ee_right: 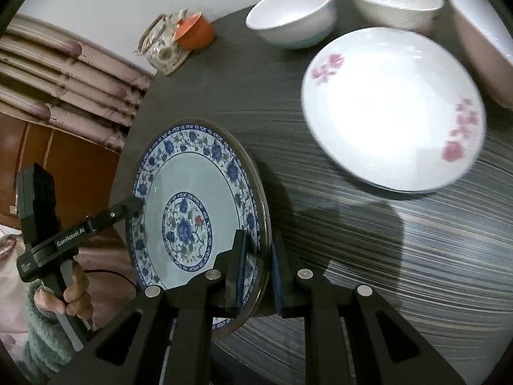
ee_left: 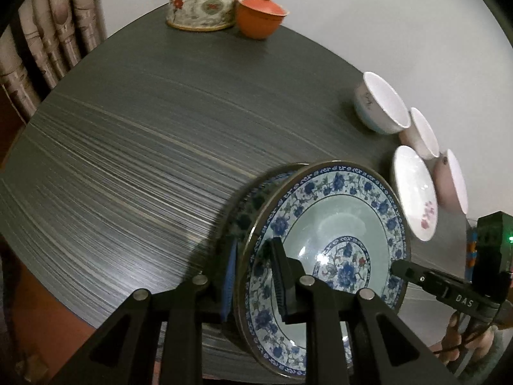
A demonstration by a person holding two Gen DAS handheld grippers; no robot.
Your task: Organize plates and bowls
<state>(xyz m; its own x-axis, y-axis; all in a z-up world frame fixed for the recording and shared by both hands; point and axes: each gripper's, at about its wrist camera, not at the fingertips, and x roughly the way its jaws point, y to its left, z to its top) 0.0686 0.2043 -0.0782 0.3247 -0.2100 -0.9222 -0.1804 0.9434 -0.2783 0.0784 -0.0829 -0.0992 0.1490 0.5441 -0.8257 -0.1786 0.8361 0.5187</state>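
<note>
A blue-and-white floral plate (ee_left: pixel 336 234) (ee_right: pixel 192 199) is held between both grippers, just above the dark round table (ee_left: pixel 128 160). My left gripper (ee_left: pixel 256 276) is shut on its rim from one side. My right gripper (ee_right: pixel 259 266) is shut on the opposite rim; it also shows in the left wrist view (ee_left: pixel 397 264). A white plate with pink flowers (ee_right: pixel 391 106) (ee_left: pixel 415 191) lies on the table beyond. Three white bowls (ee_right: pixel 291 12) (ee_right: pixel 396 4) (ee_right: pixel 484 48) stand behind it.
A floral teapot (ee_left: pixel 205 0) (ee_right: pixel 163 46) and an orange lidded cup (ee_left: pixel 259 16) (ee_right: pixel 192 33) stand at the table's far edge. A curtain (ee_left: pixel 48 48) hangs to the left. A hand holds the left gripper's handle (ee_right: pixel 70 292).
</note>
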